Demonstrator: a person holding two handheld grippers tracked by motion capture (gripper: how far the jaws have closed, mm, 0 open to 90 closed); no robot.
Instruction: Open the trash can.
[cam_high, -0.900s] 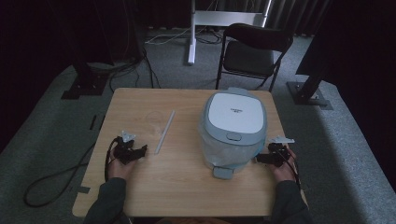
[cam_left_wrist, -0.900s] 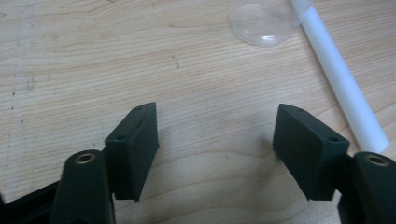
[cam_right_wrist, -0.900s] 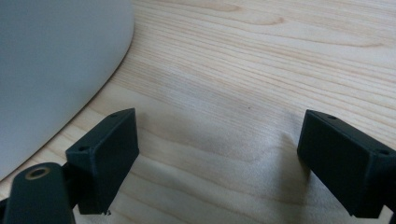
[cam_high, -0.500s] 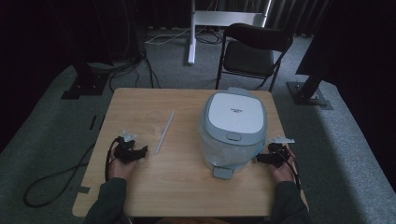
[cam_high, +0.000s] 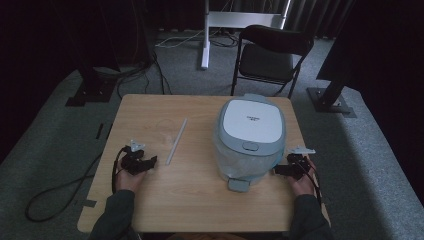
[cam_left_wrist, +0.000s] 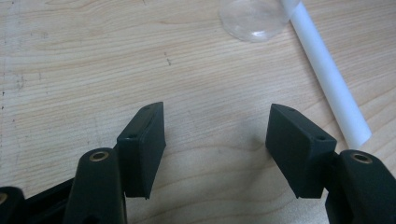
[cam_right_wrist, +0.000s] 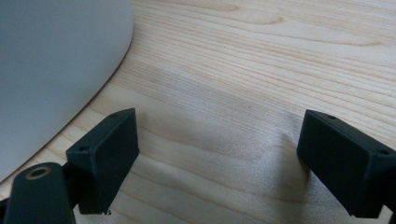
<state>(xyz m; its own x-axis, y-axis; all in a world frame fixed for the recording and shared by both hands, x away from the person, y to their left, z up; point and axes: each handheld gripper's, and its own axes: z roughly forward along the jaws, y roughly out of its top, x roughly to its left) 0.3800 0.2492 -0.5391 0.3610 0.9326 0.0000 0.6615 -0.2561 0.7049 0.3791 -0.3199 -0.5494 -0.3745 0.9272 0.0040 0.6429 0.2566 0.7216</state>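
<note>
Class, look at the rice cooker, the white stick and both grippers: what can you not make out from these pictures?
- Inside of the rice cooker: high view, its shut lid hides it.
- Print on that lid: high view, too small to read.
- Clear round thing: left gripper view, cut off by the top edge.
- White stick: left gripper view, far end cut off at the top edge.
- Rice cooker in the right gripper view: cut off at the left edge.

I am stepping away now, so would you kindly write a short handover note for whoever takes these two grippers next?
Left hand-held gripper: open, empty, resting on the light wooden table near the thin white plastic stick.
Right hand-held gripper: open, empty, beside the grey-and-white rice cooker.
Cooker lid is shut.
Done: nothing visible.
Left: probably everything; neither the stick nor the cooker is gripped.
</note>
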